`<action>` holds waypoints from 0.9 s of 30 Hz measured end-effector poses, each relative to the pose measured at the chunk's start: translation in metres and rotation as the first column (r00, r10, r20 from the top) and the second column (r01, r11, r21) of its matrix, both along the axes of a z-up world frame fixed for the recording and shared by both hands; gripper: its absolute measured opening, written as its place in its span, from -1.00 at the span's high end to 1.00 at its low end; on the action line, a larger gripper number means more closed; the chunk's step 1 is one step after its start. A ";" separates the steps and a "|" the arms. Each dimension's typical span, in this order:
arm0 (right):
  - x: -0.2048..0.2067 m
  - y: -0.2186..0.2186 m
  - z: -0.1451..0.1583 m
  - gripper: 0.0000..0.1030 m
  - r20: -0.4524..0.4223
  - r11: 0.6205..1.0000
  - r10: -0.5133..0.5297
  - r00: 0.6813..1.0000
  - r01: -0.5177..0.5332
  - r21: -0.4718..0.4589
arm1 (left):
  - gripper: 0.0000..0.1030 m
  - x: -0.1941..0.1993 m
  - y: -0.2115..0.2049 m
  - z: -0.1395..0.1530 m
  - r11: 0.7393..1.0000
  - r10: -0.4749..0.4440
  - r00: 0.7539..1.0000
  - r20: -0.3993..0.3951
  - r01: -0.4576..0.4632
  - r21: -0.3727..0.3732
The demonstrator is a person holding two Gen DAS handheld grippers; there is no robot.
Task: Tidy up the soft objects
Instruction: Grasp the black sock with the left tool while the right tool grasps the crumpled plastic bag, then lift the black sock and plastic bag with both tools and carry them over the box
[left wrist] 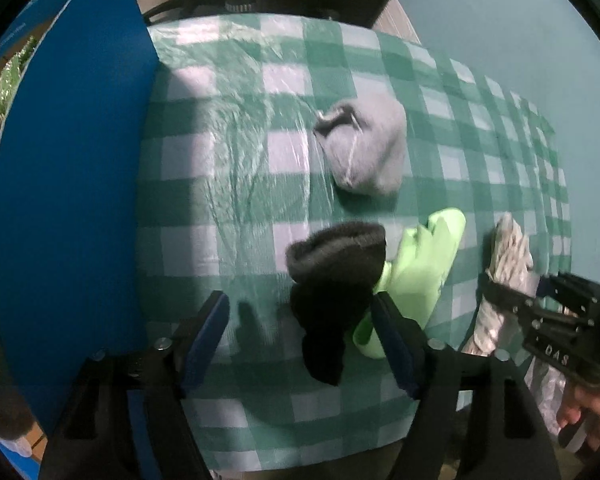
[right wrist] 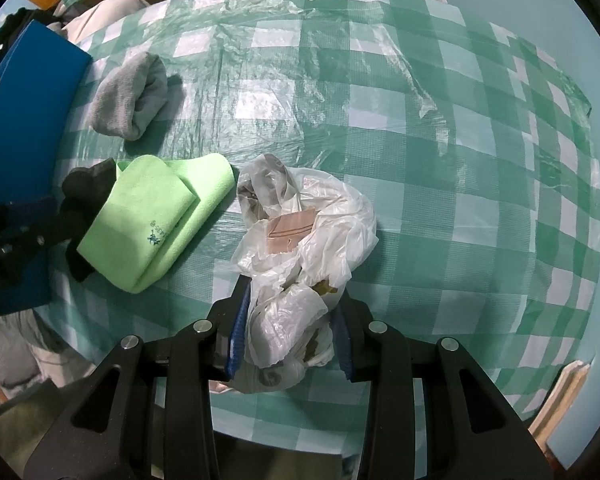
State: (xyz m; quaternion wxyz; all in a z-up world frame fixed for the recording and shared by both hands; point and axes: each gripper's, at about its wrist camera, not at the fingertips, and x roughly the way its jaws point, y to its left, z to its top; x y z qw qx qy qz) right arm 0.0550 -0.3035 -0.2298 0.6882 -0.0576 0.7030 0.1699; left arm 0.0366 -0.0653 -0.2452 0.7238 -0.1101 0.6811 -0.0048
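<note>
Although all four soft things lie close together on the checked tablecloth, none looks sorted yet, so I judge the task barely begun. Taking the green cloth as the marker: the black sock is touching its left side, the grey sock lies rolled up just beyond it, and the plastic bag is crumpled just to its right. The left claw is wide open around the black sock, gripping nothing. The right claw has its jaws either side of the bag's near end; whether they are pinching it I cannot tell. The bag's brown contents are hard to identify, and the blue board hides whatever is behind it.
</note>
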 end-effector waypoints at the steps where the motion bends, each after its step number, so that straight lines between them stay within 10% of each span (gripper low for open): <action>1: 0.000 -0.001 0.000 0.31 0.000 1.000 -0.001 1.000 0.001 0.000 | -0.49 0.000 -0.002 -0.003 1.000 -0.004 1.000 -0.001 0.004 0.003; 13: -0.002 0.002 -0.006 0.31 0.001 1.000 -0.016 1.000 0.016 -0.010 | -0.48 0.032 -0.037 -0.018 0.992 -0.108 0.993 -0.040 0.110 0.065; 18: -0.003 0.003 -0.006 0.30 0.015 1.000 -0.017 1.000 0.017 -0.010 | 0.15 0.025 -0.041 -0.019 0.989 -0.133 0.991 -0.023 0.134 0.065; 27: -0.007 0.014 0.011 0.35 0.055 1.000 0.018 0.998 -0.017 -0.007 | 0.22 0.006 -0.014 0.009 0.994 -0.106 0.994 0.032 0.105 0.028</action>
